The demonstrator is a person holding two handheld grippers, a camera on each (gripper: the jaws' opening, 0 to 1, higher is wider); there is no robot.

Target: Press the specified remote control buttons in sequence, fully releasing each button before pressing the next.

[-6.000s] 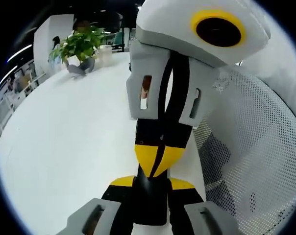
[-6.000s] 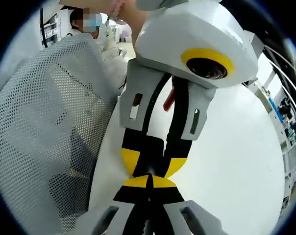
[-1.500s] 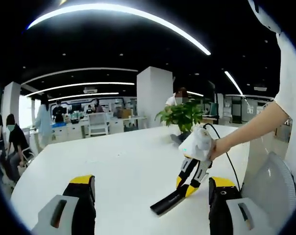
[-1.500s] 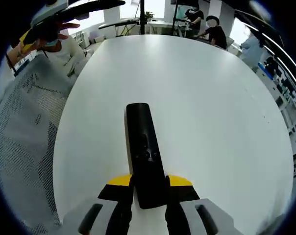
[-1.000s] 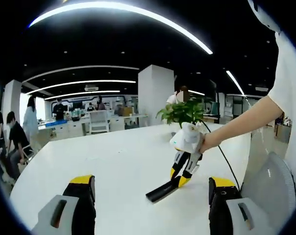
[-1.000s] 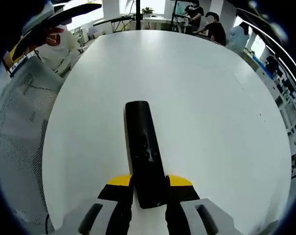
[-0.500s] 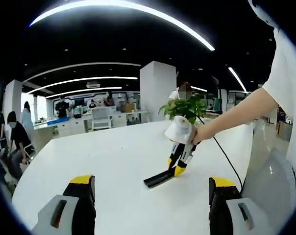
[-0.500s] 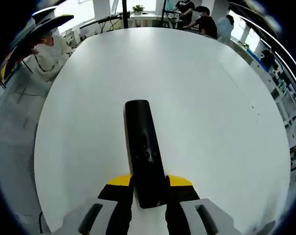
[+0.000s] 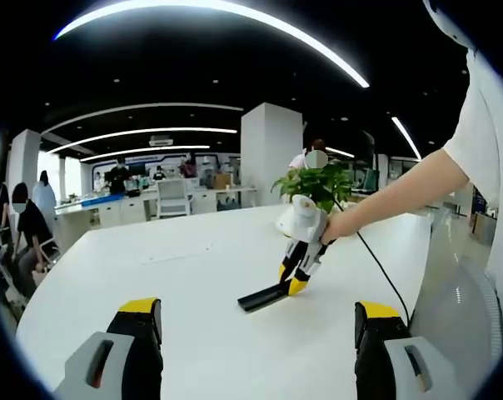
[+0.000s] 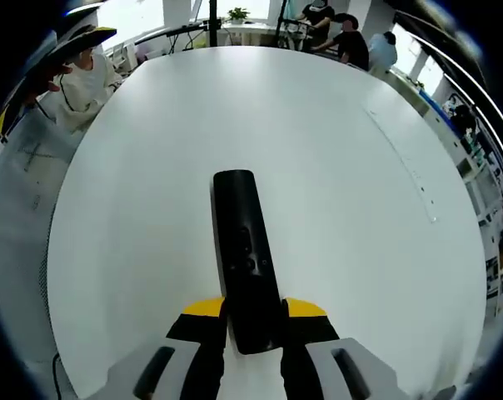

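Observation:
A long black remote control point(image 10: 246, 258) with small buttons near its middle sticks forward from my right gripper point(image 10: 253, 321), whose jaws are shut on its near end. In the left gripper view that same right gripper point(image 9: 295, 275) hangs low over the white table point(image 9: 193, 283) in a person's hand, the black remote point(image 9: 262, 297) slanting down to the left, close to the tabletop. My left gripper point(image 9: 256, 321) is open, its yellow-tipped jaws wide apart with nothing between them, well short of the remote.
A potted green plant point(image 9: 318, 183) stands at the far side of the table. The person's arm point(image 9: 393, 196) reaches in from the right. A mesh chair back point(image 9: 472, 308) is at the right edge. People sit at desks in the office beyond point(image 10: 351, 46).
Six seconds ago both grippers were close together, face to face. Since then the right gripper has carried the remote farther across the table and lower; the left stays open.

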